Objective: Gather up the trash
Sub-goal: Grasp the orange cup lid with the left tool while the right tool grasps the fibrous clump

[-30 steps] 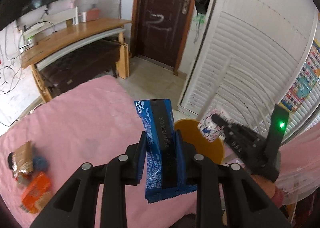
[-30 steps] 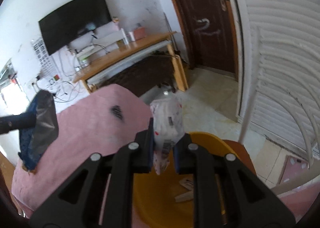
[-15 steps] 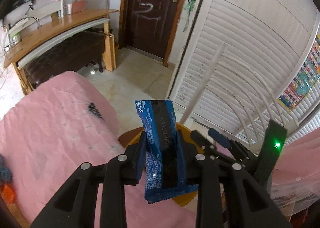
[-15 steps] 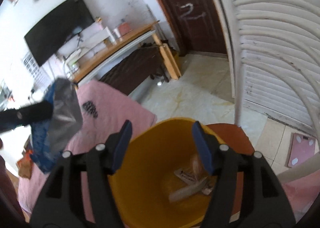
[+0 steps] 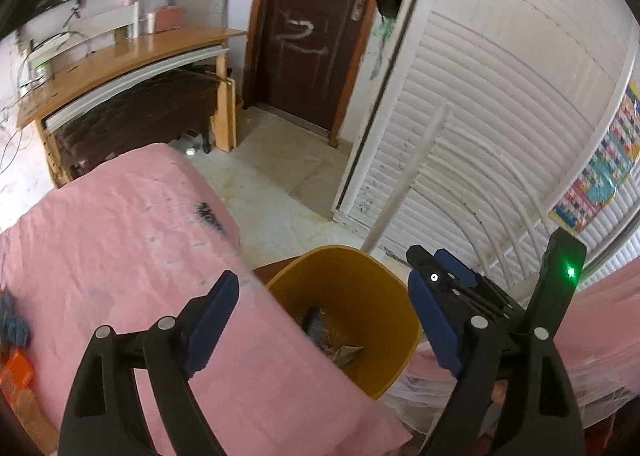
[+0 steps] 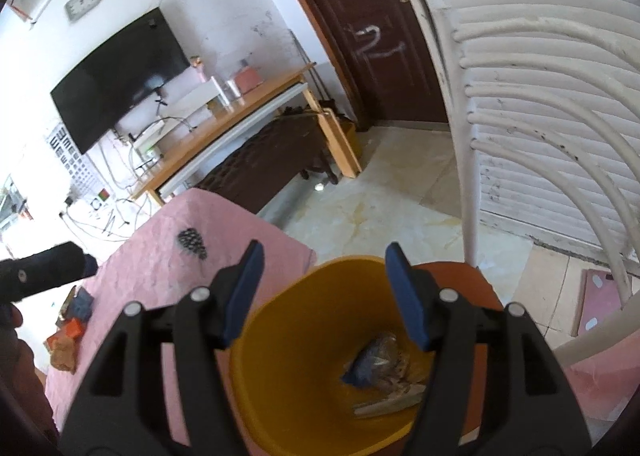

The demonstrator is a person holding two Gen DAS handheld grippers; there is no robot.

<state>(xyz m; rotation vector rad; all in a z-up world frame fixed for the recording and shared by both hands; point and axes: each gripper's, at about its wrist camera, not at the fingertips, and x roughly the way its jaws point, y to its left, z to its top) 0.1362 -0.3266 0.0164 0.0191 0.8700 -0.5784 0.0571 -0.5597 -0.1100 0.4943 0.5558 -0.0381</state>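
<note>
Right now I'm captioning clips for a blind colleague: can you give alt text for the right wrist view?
The open, empty right gripper hangs above a yellow bin holding wrappers. A pink bed lies left with more trash on it.

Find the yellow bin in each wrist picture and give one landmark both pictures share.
Left wrist view: the yellow bin sits low and centre, between the pink bed edge and the right tongs.
Right wrist view: the bin fills the bottom centre, framed by the open right tongs.
Shared landmark: the brown door with white scrawl.
</note>
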